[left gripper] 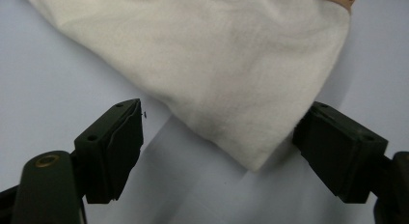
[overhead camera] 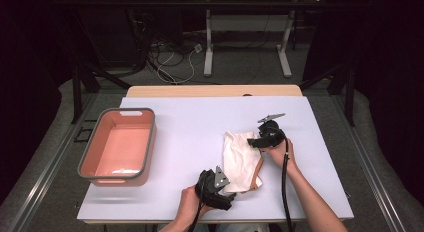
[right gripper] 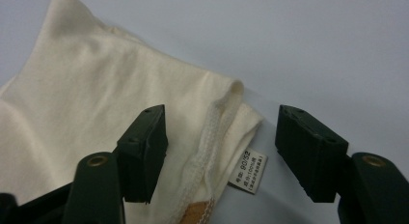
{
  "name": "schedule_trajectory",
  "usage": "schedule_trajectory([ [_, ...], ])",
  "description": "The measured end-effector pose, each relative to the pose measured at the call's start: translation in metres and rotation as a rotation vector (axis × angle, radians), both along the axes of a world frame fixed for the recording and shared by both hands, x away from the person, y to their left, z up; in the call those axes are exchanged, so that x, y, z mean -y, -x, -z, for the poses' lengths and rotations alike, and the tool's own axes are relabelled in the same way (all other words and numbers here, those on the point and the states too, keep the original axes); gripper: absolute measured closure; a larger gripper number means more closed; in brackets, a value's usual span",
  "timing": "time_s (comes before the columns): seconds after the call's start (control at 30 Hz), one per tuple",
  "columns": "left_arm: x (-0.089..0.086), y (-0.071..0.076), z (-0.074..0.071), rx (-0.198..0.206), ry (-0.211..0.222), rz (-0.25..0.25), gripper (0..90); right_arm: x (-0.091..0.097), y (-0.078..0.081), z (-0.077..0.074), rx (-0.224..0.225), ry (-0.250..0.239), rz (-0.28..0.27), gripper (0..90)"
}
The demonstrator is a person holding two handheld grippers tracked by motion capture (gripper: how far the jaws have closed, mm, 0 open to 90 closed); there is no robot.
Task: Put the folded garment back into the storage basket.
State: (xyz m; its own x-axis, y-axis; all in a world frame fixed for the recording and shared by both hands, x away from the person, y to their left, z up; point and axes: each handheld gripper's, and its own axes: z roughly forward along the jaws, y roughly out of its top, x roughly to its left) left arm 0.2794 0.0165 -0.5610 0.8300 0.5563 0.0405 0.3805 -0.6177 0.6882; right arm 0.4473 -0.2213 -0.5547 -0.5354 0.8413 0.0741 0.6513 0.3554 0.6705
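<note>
A cream cloth garment (overhead camera: 241,157) lies folded on the white table (overhead camera: 190,137), right of centre, with a tan part (overhead camera: 259,173) showing under its right edge. My left gripper (overhead camera: 230,196) sits at the garment's near corner. In the left gripper view the gripper (left gripper: 219,121) is open, the cloth's corner (left gripper: 217,64) lies between the jaws, and the pads stand off it. My right gripper (overhead camera: 254,142) is at the far right edge. There the gripper (right gripper: 222,122) is open astride the stitched hem (right gripper: 212,137), next to a small white label (right gripper: 247,171).
A pink basin with a grey rim (overhead camera: 150,137) stands at the table's left side, holding nothing that I can see. Beyond the table's far edge are another table's white legs (overhead camera: 208,47) and cables (overhead camera: 172,59) on the floor.
</note>
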Motion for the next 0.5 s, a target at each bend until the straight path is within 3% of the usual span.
schedule_trajectory([
  [0.13,0.0043,0.002,0.0006,0.003,0.015,0.009,24.3,-0.0026,0.0009,0.0001,0.008,0.019,-0.006,41.8],
  [0.27,0.0061,0.003,0.0014,0.011,0.034,0.019,35.0,-0.0039,0.0025,0.0006,0.012,0.002,-0.019,51.5],
  [0.5,0.0045,0.0016,0.0027,-0.008,0.064,0.01,46.8,-0.0043,0.0048,-0.0011,-0.018,-0.012,-0.019,69.1],
])
